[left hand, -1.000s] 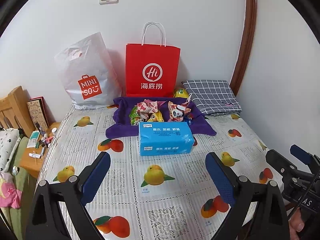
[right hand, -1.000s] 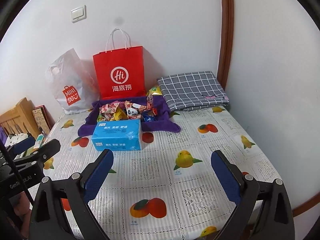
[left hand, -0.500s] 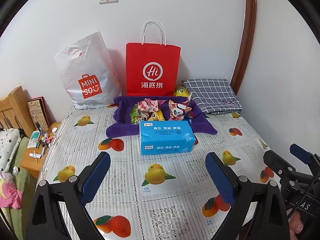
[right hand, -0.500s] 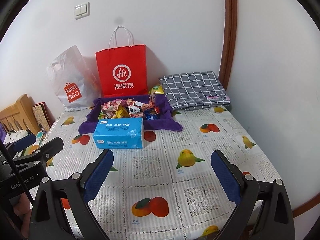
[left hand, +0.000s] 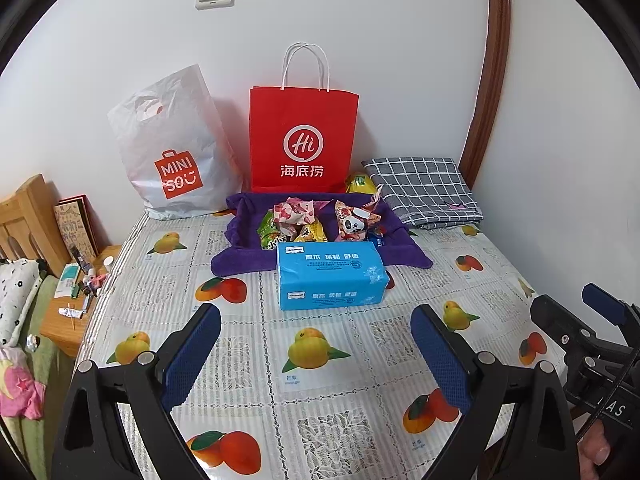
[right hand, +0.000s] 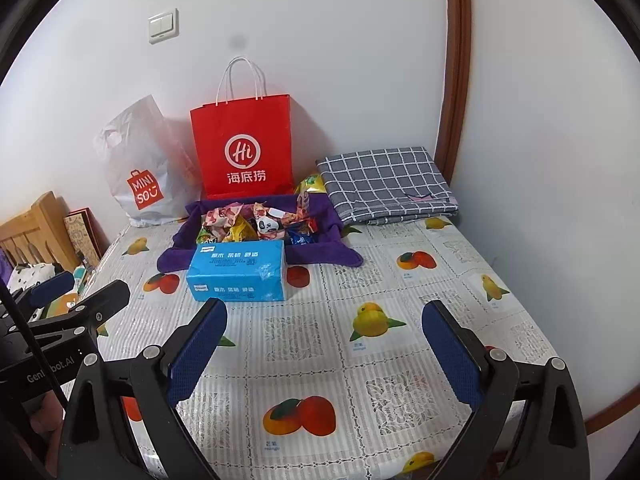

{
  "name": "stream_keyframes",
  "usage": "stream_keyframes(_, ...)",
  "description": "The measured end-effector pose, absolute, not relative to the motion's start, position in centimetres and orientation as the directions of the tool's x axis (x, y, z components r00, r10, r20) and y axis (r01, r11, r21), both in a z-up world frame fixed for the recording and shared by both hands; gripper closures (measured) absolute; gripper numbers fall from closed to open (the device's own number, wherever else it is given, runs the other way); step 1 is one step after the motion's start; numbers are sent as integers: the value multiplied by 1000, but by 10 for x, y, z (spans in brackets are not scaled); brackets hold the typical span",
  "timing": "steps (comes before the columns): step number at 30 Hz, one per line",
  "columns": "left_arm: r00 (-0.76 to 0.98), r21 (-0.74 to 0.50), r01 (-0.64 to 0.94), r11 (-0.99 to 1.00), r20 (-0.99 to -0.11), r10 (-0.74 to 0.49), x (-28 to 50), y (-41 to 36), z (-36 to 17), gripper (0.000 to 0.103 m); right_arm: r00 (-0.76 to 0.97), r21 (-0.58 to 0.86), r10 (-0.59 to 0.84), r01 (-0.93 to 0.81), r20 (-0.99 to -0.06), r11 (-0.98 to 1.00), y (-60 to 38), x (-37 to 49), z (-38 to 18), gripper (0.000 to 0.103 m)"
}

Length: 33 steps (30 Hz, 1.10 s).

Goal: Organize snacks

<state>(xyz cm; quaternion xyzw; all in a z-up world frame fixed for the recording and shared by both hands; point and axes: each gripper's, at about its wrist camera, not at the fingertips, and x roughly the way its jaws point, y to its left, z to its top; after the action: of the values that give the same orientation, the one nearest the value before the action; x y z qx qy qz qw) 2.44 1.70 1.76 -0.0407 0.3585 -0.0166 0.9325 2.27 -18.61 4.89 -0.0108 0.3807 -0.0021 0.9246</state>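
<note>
Snacks (left hand: 316, 222) lie heaped on a purple cloth (left hand: 240, 256) at the far middle of the surface (left hand: 320, 400), just behind a blue tissue pack (left hand: 330, 276). My left claw (left hand: 316, 346) and my right claw (right hand: 324, 344) both hover near, fingers wide apart, holding nothing. Behind the cloth a red paper bag (left hand: 304, 140) and a white plastic bag (left hand: 176, 148) lean on the wall; a folded checked cloth (left hand: 424, 188) sits far right.
</note>
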Motion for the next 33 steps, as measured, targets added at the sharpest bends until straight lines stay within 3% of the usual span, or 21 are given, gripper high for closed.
stream_keyframes(33,743,-92,6,996,-666,-66,22,15,18,7,715,-19,-10,-5,-699,1000,-186,21,52,6)
